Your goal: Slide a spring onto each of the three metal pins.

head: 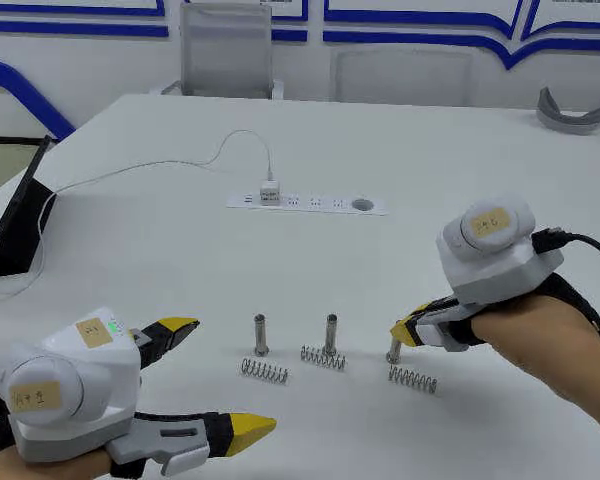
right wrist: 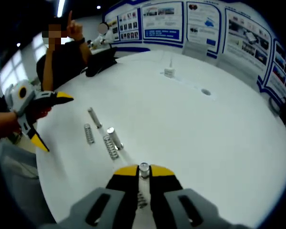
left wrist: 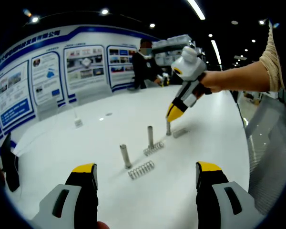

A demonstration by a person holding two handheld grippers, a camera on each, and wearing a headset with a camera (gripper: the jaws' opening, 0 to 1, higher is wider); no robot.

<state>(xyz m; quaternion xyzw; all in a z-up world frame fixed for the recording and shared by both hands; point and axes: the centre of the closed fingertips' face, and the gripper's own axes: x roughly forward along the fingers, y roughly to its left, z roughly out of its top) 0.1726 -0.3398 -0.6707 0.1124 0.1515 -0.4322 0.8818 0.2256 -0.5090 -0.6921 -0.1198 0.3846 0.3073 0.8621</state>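
Three metal pins stand in a row on the white table [head: 380,160]: a left pin [head: 261,334], a middle pin [head: 331,333] and a right pin [head: 394,350]. By each pin lies a spring: the left spring [head: 264,371], the middle spring [head: 323,357] and the right spring [head: 413,379]. My right gripper [head: 402,335] is shut on the right pin [right wrist: 144,167], whose top shows between the yellow tips. My left gripper [head: 225,375] stands open near the front left with nothing in it, a short way from the left pin [left wrist: 125,156] and left spring [left wrist: 141,169].
A white power strip [head: 308,203] with a plugged charger and cable lies mid-table. A dark tablet [head: 18,225] leans at the left edge. Chairs stand behind the far edge. A person sits across the table in the right gripper view.
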